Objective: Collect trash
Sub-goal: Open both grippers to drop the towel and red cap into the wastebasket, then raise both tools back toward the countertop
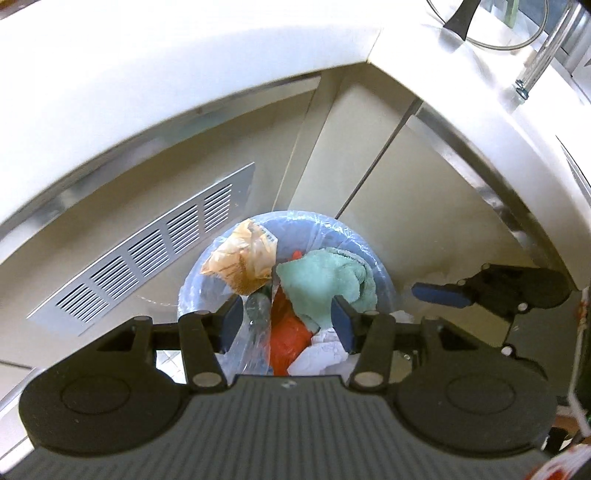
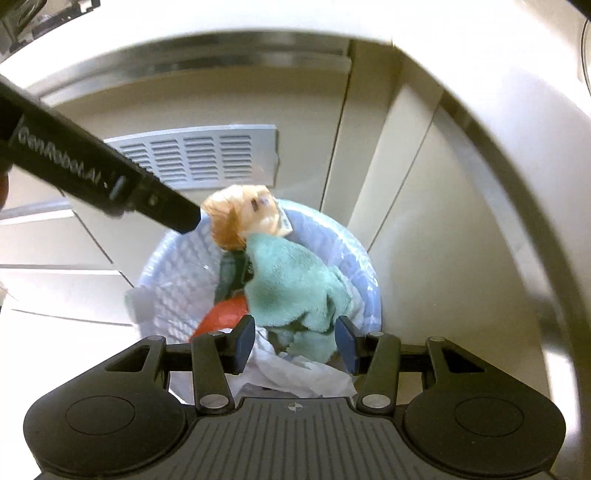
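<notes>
A pale blue mesh bin (image 1: 192,273) (image 2: 173,273) lined with clear plastic stands on the floor below both grippers. In it lie a crumpled tan wrapper (image 1: 240,258) (image 2: 240,214), a teal cloth (image 1: 321,284) (image 2: 291,284), a red-orange bag (image 1: 288,339) (image 2: 221,314) and white paper (image 1: 321,354) (image 2: 295,373). My left gripper (image 1: 288,325) hangs open above the bin, nothing between its pads. My right gripper (image 2: 295,341) is open too, over the teal cloth, its pads apart from it. One blue finger (image 1: 439,295) of the right gripper shows beside the bin. The left gripper's black body (image 2: 110,173) crosses the upper left.
The bin sits in a corner of cream cabinet doors (image 1: 369,166) (image 2: 406,184) under a white counter (image 1: 184,74). A silver vent grille (image 1: 147,254) (image 2: 207,158) is set into the panel behind it. A clear tube and a black stand (image 1: 461,18) are on the counter.
</notes>
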